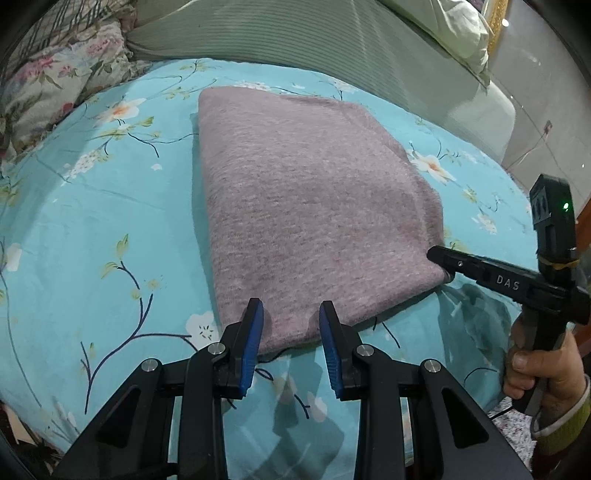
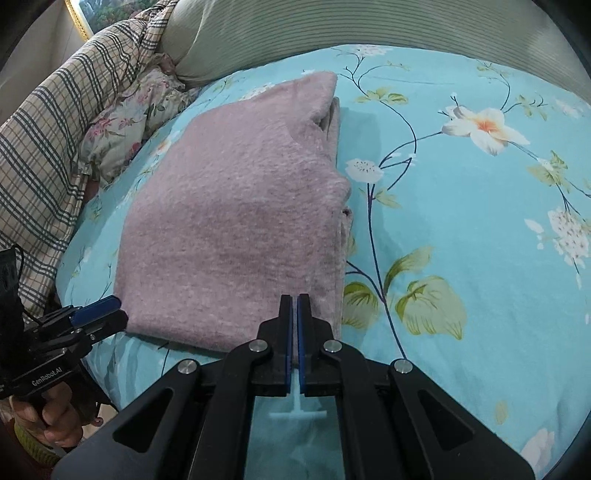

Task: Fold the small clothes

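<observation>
A mauve knit garment (image 1: pixel 306 192) (image 2: pixel 240 221) lies folded into a rectangle on the turquoise flowered bedsheet (image 1: pixel 92 221) (image 2: pixel 461 240). My left gripper (image 1: pixel 291 321) (image 2: pixel 120 310) sits at its near left corner, jaws part-way apart, blue pads pressing in on a span of the near edge. My right gripper (image 2: pixel 295 301) (image 1: pixel 434 254) is at the near right corner, jaws together, with a thin strip of fabric pinched between the pads. A hand (image 1: pixel 535 373) (image 2: pixel 55 417) holds each gripper's handle.
A flowered pillow (image 1: pixel 55 74) (image 2: pixel 125 122) and a plaid blanket (image 2: pixel 44 147) lie at the far left. A green ribbed cushion (image 1: pixel 295 33) (image 2: pixel 332 22) runs along the back. Bare sheet spreads to the garment's right; the bed's edge lies just below the grippers.
</observation>
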Action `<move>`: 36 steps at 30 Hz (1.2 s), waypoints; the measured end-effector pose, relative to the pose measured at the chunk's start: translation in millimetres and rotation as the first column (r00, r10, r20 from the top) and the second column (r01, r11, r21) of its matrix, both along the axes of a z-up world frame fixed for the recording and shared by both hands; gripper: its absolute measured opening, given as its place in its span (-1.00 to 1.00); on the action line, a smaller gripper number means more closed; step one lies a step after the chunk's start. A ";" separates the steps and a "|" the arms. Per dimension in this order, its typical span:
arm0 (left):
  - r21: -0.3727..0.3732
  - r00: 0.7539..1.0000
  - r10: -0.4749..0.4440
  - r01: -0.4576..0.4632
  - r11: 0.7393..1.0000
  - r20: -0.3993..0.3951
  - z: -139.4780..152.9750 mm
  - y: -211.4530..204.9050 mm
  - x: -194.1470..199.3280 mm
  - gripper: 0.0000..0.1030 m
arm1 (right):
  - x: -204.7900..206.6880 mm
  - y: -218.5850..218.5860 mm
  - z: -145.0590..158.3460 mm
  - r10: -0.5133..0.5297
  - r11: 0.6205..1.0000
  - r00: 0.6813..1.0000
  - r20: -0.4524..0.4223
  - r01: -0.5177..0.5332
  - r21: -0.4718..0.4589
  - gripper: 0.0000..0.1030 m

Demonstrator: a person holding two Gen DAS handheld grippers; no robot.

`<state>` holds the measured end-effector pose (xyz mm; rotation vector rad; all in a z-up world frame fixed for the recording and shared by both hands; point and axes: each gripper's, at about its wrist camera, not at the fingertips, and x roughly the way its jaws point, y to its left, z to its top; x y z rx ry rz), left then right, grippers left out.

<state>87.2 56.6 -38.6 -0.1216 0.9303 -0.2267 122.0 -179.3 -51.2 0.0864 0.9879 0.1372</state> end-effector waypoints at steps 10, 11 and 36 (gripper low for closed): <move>0.067 1.000 0.029 -0.029 0.997 0.006 12.1 -2.5 -30.4 -0.36 | -34.8 6.1 11.9 -0.001 0.999 1.000 -0.015 0.000 -0.033 -0.82; 0.071 0.999 0.032 -0.032 0.997 0.007 13.3 -2.3 -34.9 -0.34 | -41.2 5.2 12.3 -0.009 0.999 1.000 -0.016 0.008 -0.035 -0.59; 0.312 0.989 0.138 -0.147 0.939 0.050 35.5 -1.0 -73.5 0.59 | -105.7 13.8 36.9 0.026 0.997 0.997 0.070 -0.021 -0.069 0.66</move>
